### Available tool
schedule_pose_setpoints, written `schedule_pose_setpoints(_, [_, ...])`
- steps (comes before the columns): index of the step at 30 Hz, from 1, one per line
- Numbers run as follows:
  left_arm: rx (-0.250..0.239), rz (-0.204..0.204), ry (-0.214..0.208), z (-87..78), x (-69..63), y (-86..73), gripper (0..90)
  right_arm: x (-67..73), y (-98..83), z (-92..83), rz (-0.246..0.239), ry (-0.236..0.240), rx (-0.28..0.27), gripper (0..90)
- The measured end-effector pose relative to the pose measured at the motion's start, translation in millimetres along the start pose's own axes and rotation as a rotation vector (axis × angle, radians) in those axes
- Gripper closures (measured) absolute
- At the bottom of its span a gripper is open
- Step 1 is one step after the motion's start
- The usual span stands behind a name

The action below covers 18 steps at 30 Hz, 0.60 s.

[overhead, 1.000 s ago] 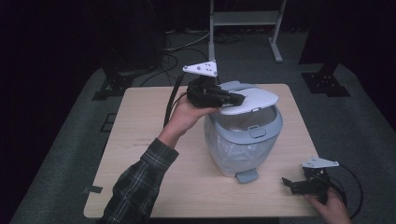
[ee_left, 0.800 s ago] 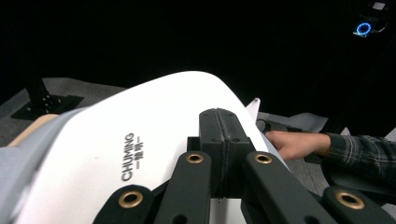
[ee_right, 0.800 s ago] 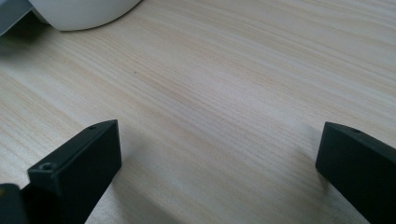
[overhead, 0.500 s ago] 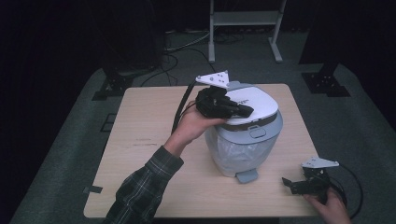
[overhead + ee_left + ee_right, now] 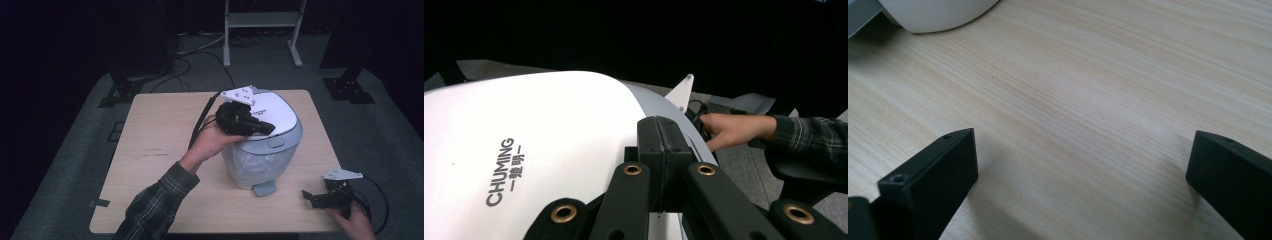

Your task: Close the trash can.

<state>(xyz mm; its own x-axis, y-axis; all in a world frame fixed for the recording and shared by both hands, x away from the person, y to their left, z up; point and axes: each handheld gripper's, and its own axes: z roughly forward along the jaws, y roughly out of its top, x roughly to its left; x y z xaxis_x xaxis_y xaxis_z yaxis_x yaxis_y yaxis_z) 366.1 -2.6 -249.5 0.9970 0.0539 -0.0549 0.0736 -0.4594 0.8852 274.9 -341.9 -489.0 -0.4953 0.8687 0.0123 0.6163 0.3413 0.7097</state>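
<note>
A grey pedal bin (image 5: 255, 167) with a white lid (image 5: 277, 112) stands right of the table's middle. A clear bag lines it, and its pedal (image 5: 264, 188) faces the front edge. My left gripper (image 5: 267, 129) lies across the lid's near side, jaws shut together with nothing between them. In the left gripper view the shut gripper (image 5: 664, 135) points over the white lid (image 5: 524, 130), which is printed CHUMING. My right gripper (image 5: 312, 197) rests at the table's front right corner. The right gripper (image 5: 1083, 150) is open over bare wood, with nothing between its jaws.
The light wooden table (image 5: 160, 150) has bare room left of the bin. The bin's white base (image 5: 933, 12) is at the top left of the right gripper view. A white stand (image 5: 260, 20) and cables lie on the dark floor behind the table.
My left gripper moved right and down over the bin. The lid, which stood tilted up, has come down to lie flat on the bin. The right gripper stayed put.
</note>
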Motion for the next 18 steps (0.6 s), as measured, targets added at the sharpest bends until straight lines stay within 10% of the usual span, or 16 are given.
schedule_pose_setpoints(15, [0.019,0.031,0.023,7.0,-4.6,-1.1,90.0,-0.1,-0.3,-0.2,-0.003,0.003,0.000,0.0])
schedule_pose_setpoints(18, [-0.006,0.003,0.035,5.0,-2.2,-2.4,76.3,0.0,-0.3,-0.3,-0.003,0.003,0.000,0.0])
